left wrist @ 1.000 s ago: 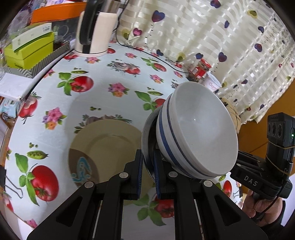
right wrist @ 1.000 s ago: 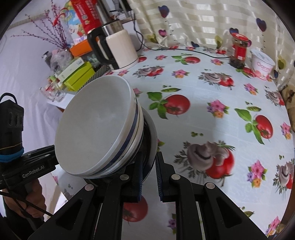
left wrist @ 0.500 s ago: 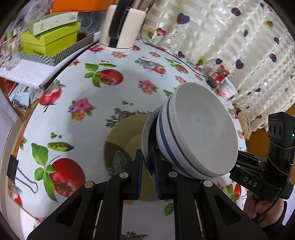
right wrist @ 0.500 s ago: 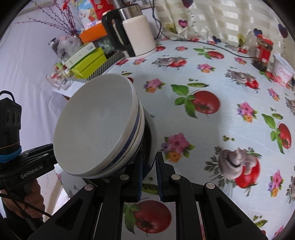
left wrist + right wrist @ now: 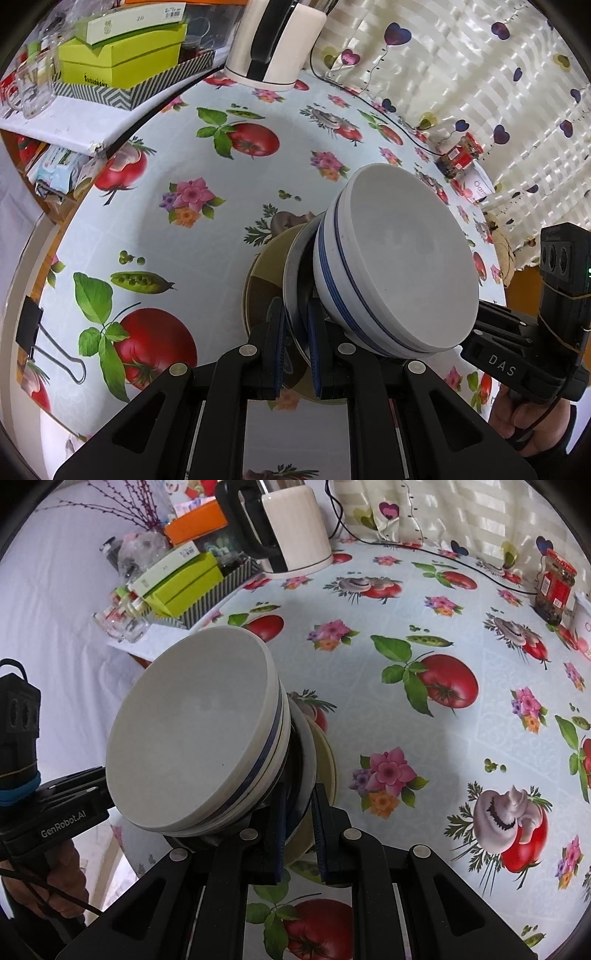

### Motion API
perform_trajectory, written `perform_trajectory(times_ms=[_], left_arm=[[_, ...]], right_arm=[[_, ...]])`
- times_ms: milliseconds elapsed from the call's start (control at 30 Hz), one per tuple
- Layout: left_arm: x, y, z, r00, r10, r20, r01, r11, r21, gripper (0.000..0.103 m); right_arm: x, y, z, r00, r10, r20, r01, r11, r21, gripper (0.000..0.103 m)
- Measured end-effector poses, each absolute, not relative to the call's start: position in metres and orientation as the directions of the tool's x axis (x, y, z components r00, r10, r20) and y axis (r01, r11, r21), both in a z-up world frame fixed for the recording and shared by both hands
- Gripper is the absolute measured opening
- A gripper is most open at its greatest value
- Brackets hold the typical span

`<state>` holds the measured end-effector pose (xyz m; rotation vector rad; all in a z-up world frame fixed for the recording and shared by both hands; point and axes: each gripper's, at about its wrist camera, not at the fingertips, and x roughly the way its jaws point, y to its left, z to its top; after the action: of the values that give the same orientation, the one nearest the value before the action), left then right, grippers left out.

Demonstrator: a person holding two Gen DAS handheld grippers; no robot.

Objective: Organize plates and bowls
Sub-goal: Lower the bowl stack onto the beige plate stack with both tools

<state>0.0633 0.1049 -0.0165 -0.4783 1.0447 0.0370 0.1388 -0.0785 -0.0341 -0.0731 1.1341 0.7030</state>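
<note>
Bowls point(image 5: 395, 258) (stacked on a grey plate point(image 5: 293, 291)) are riding between both hand-held grippers point(image 5: 295, 347) point(image 5: 298, 830), each clamping the plate's rim over the tabletop point(image 5: 221, 184).

Left wrist: close, angled down along my fingers point(image 5: 280, 354) onto the table point(image 5: 207, 258).
Right wrist: the same, from the opposite side.
Shared: bowls point(image 5: 399, 266), kettle point(image 5: 295, 528) at the far edge.
</note>
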Motion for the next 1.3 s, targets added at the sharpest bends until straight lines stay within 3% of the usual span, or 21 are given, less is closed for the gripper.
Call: perform_trajectory(times_ms=[800,967,1300], left_arm=[[0.059,0.108,-0.021,0.514,-0.184,-0.838,-0.279,0.888,-0.366,0.013],[0.055,0.108,-0.02,0.528,-0.18,-0.83,-0.276,0.888,-0.369,0.013],[0.05,0.11,-0.022,0.551,-0.189,-0.813,-0.263,0.885,-0.384,0.016]], right_arm=[[0.146,-0.069,-0.035,0.211,0.468,-0.858,-0.577,0.768,0.277,0.015],[0.143,-0.072,-0.035,0.217,0.456,-0.863,-0.573,0.775,0.266,0.026],[0.137,-0.083,-0.028,0.252,0.456,-0.854,-0.565,0.786,0.253,0.03]])
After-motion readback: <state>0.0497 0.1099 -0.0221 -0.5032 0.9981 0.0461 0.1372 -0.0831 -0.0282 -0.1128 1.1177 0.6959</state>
